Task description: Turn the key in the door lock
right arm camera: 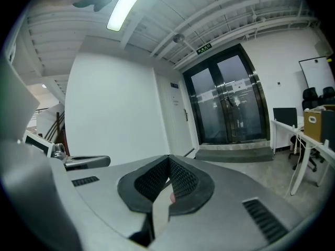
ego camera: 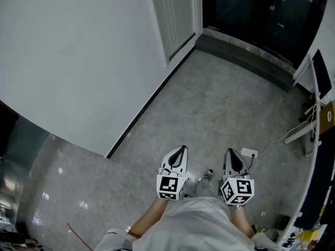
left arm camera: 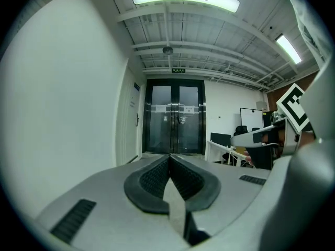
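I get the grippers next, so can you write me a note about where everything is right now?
Left gripper: jaws shut, nothing in them.
Right gripper: jaws shut, nothing in them.
Both are held low over the grey floor, pointing down the hallway.
The white door is ahead in the left wall. The dark glass double doors are at the far end.
No key shows in any view.
Done: nothing yet.
Left: reach the door, find the key, turn it in the lock.

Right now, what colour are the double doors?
The double doors are black-framed dark glass; left gripper view.
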The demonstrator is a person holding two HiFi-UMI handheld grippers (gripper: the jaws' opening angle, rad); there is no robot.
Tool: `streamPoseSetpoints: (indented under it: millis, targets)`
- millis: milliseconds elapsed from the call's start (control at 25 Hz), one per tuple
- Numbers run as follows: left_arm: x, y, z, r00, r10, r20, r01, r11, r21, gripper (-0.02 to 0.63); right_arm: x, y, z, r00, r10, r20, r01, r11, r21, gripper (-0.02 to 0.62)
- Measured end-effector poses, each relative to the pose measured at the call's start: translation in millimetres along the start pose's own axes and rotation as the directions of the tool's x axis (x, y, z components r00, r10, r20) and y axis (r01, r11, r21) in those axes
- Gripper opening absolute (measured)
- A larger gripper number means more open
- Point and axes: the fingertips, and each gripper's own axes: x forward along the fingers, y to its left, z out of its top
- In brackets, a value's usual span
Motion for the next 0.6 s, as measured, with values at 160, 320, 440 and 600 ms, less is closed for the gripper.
streamPoseSetpoints:
  millis: [160,320,440,600]
  targets:
    - [45,-2,14,1.0,0.017,0.01,-0.018,1.0,0.005,0.008,34,-28,17,1.0,0.026,-0.001,-0.026,1.0,-0.006,-0.006]
    - [98,-11,28,0.999,0.026,0.026,-0.026,1.0,0.006,0.008,71,-67,35,0.999,0.043,0.004,-0.043,0.999,-0.011,-0.006]
    - [139,-18,36,0.999,0.036,0.035,-0.037,0.999,0.009,0.008,98,-95,52,0.998,0.061,0.019,-0.061,0.998,-0.025,-0.006]
    - [186,-30,47,0.998,0.052,0.041,-0.053,0.998,0.024,0.008,124,-133,67,0.997,0.072,0.025,-0.071,0.997,-0.031,-0.006]
